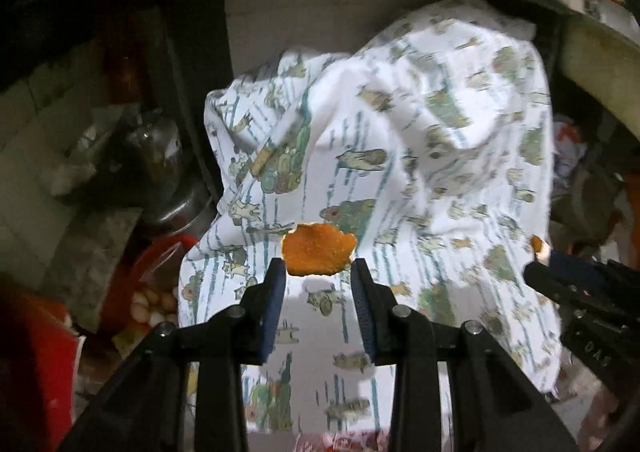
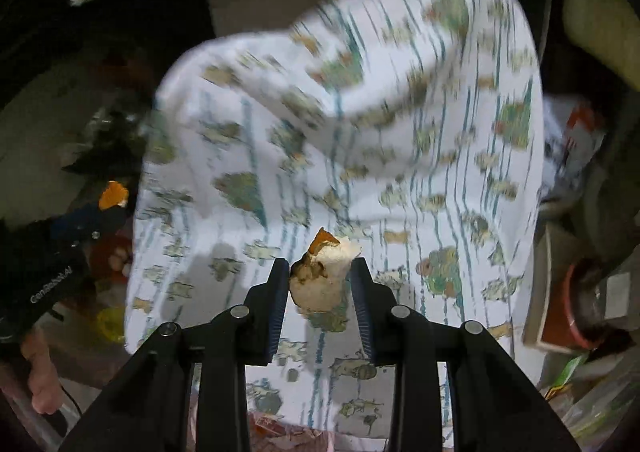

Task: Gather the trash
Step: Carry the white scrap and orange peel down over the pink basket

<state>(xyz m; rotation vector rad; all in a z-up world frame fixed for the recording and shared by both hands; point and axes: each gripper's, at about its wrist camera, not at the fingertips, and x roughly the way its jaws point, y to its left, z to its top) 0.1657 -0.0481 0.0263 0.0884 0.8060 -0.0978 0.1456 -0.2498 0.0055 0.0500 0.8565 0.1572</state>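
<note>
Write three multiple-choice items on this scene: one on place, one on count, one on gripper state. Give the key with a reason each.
1. The left gripper holds its orange peel piece in front of:
A. a printed white bag
B. a sink
C. a plate

2. Peel pieces held in all:
A. none
B. one
C. two

3. The right gripper is:
A. open, holding nothing
B. shut on a pale peel piece
C. out of view

Key: A, the patterned bag fills the background; C, each gripper grips one; B, the fingers pinch the piece.
</note>
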